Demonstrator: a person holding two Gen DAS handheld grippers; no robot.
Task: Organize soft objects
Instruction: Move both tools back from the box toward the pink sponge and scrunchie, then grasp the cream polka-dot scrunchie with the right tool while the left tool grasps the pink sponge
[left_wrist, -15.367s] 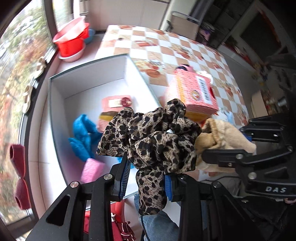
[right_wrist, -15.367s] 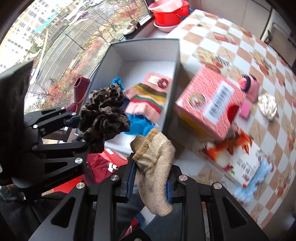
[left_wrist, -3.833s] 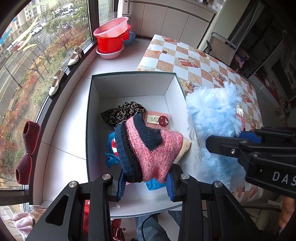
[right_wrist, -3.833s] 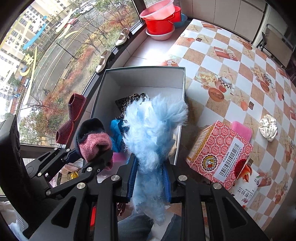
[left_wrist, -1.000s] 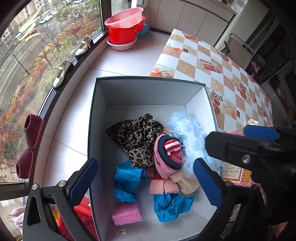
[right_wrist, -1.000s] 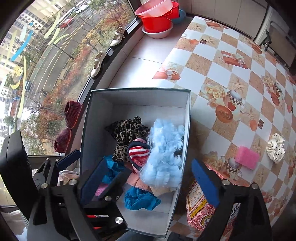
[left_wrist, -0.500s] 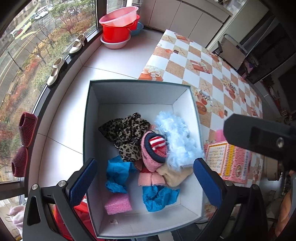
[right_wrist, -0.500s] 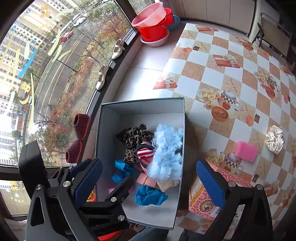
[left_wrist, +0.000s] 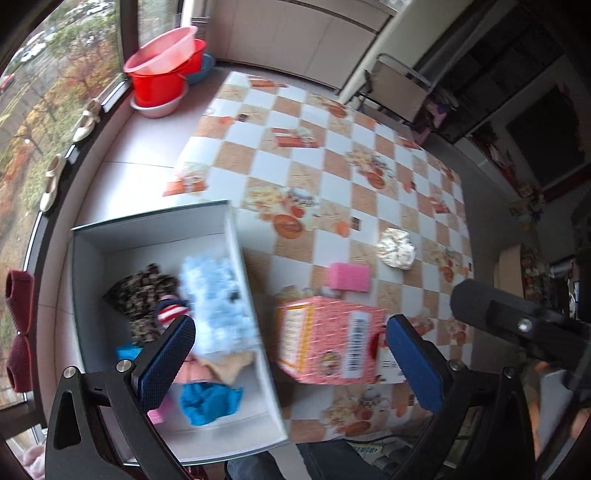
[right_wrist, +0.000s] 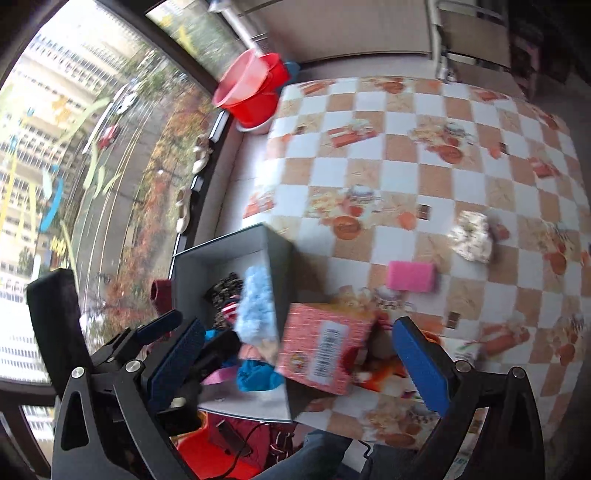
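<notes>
Both our left gripper (left_wrist: 288, 363) and right gripper (right_wrist: 299, 363), spread wide and empty, have swung from above the grey cardboard box (left_wrist: 236, 236) of soft items toward the checkered table's (left_wrist: 332, 155) near edge, where a pink rectangular sponge (left_wrist: 350, 277) and white scrunchie (left_wrist: 397, 252) lie.

Blk fingers (left_wrist: 159, 365) w/ blue pads

I see matt grey card walls on the box (left_wrist: 236, 258); inside it, fluffy blue cloth (left_wrist: 218, 299); beside it, a glossy checked table (left_wrist: 332, 177); my tongs' pads (left_wrist: 166, 360) look ribbed.
</notes>
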